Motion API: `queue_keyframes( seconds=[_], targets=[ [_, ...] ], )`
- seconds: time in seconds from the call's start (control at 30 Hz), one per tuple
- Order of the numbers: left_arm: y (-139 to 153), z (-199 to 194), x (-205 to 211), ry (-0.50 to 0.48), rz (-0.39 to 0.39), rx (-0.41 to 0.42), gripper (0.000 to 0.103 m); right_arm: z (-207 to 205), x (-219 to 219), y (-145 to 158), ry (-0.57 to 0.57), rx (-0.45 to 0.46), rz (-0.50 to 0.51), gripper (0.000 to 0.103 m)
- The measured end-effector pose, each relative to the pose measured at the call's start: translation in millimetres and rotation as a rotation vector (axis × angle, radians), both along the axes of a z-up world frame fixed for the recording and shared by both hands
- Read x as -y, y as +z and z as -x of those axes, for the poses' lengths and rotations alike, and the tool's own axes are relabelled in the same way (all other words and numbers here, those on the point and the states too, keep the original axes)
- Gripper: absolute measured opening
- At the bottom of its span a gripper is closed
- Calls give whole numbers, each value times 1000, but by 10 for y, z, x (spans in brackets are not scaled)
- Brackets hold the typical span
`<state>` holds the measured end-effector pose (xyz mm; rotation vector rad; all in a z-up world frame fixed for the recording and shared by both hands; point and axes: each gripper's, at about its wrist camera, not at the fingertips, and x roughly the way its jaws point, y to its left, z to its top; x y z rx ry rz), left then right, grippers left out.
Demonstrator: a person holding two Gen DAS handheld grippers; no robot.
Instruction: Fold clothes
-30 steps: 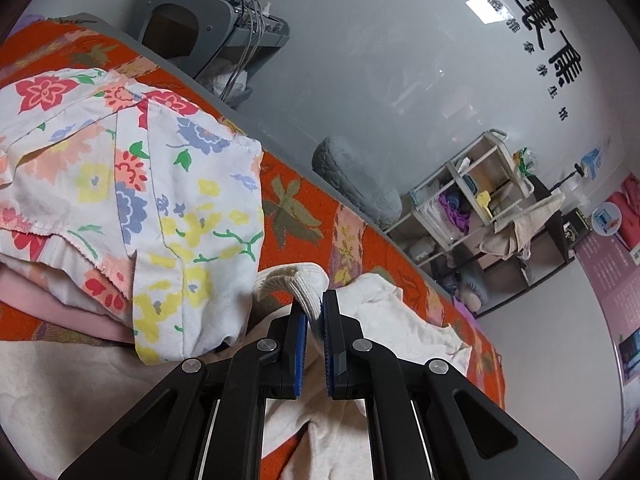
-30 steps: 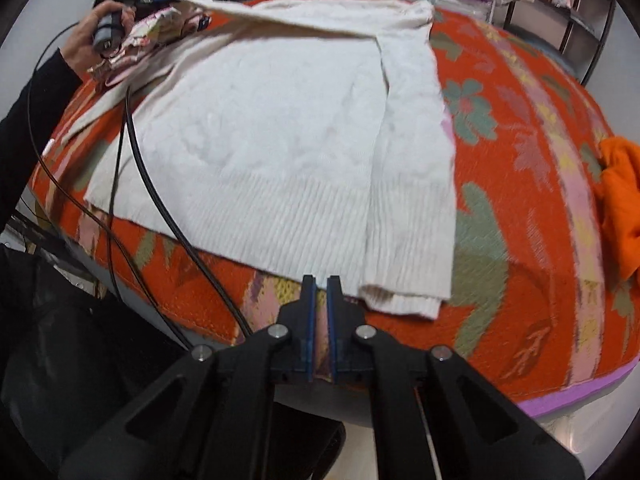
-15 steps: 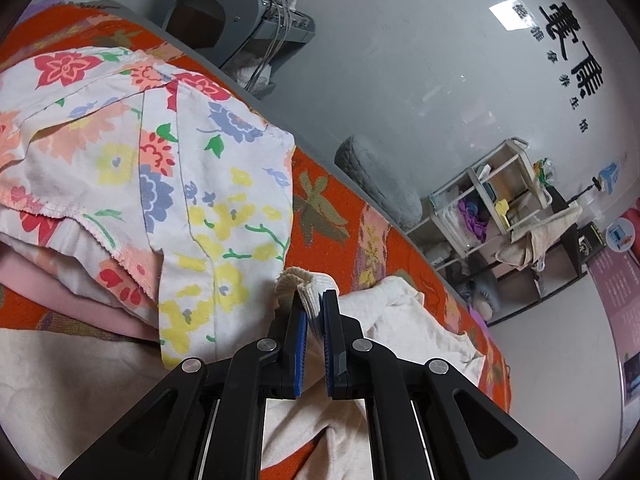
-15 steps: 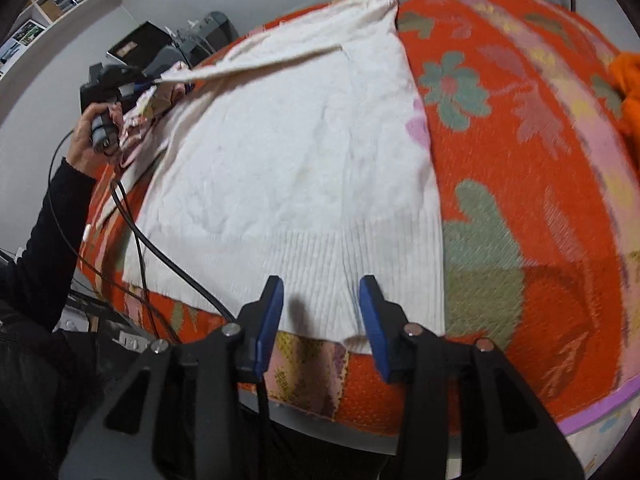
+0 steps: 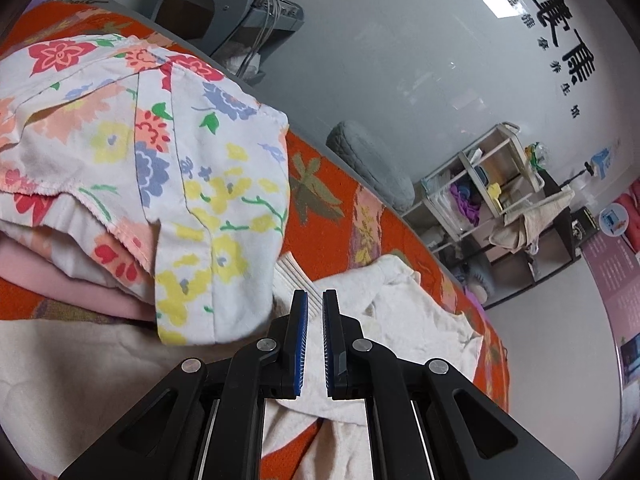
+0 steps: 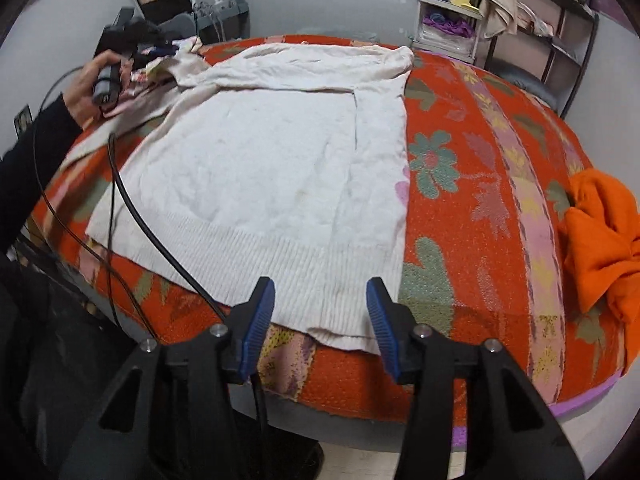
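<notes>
A second before, the right gripper (image 6: 321,322) was pressed together at the near hem of the cream sweater (image 6: 260,168); now its jaws were opening, apart above that hem. The left gripper (image 5: 315,336) had let go the ribbed cuff (image 5: 294,276), nearly closed and empty. The sweater lay flat on the orange flowered desk (image 6: 480,184), shelves (image 6: 532,20) behind.

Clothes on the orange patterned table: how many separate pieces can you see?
4. A cream sweater spread flat in the middle, an orange garment bunched at the right edge, a floral garment at the far-left corner, a pink one beneath it. More may hide in that pile.
</notes>
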<state>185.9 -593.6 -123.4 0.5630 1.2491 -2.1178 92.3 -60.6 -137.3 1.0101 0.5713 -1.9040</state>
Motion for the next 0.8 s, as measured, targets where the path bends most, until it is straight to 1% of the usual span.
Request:
queue_keyframes(
  seconds=[0.07, 0.13, 0.17, 0.27, 0.3, 0.33, 0.37, 0.4, 0.43, 0.5, 0.53, 0.63, 0.67, 0.73, 0.77, 0.8],
  targets=[
    [43, 20, -83, -29, 6, -2, 3, -30, 74, -143, 1, -9, -38, 45],
    [125, -5, -165, -53, 24, -4, 3, 47, 47, -301, -13, 62, -63, 42],
    [178, -51, -208, -61, 34, -13, 3, 24, 59, -303, -5, 61, -69, 42],
    [354, -317, -364, -62, 85, -6, 3, 20, 214, 62, 33, -18, -11, 43],
    [397, -434, -418, -57, 102, 3, 3, -4, 366, 256, 62, -69, 13, 51],
    [427, -567, -472, -47, 119, 15, 3, -44, 553, 405, 108, -104, 36, 66],
    [439, -705, -518, -33, 130, 26, 3, -119, 825, 514, 177, -135, 65, 74],
    [435, -847, -557, -17, 135, 37, 3, -193, 1097, 623, 245, -165, 94, 79],
    [421, -992, -588, -3, 136, 41, 3, -268, 1371, 728, 313, -197, 122, 79],
    [356, -1223, -610, 7, 125, 49, 3, -409, 2003, 820, 424, -284, 167, 79],
    [322, -1329, -617, 11, 119, 54, 3, -444, 2333, 832, 452, -303, 177, 79],
    [198, -1634, -596, 35, 87, 61, 4, -412, 3303, 785, 486, -240, 173, 77],
    [150, -1719, -573, 42, 66, 66, 4, -395, 3611, 732, 487, -225, 154, 77],
    [60, -1867, -515, 50, 23, 68, 4, -367, 4081, 571, 486, -185, 92, 77],
    [30, -1927, -483, 56, 9, 68, 4, -351, 4227, 487, 479, -177, 71, 77],
    [0, -1987, -450, 62, -5, 68, 3, -334, 4370, 403, 471, -170, 49, 75]
  ],
)
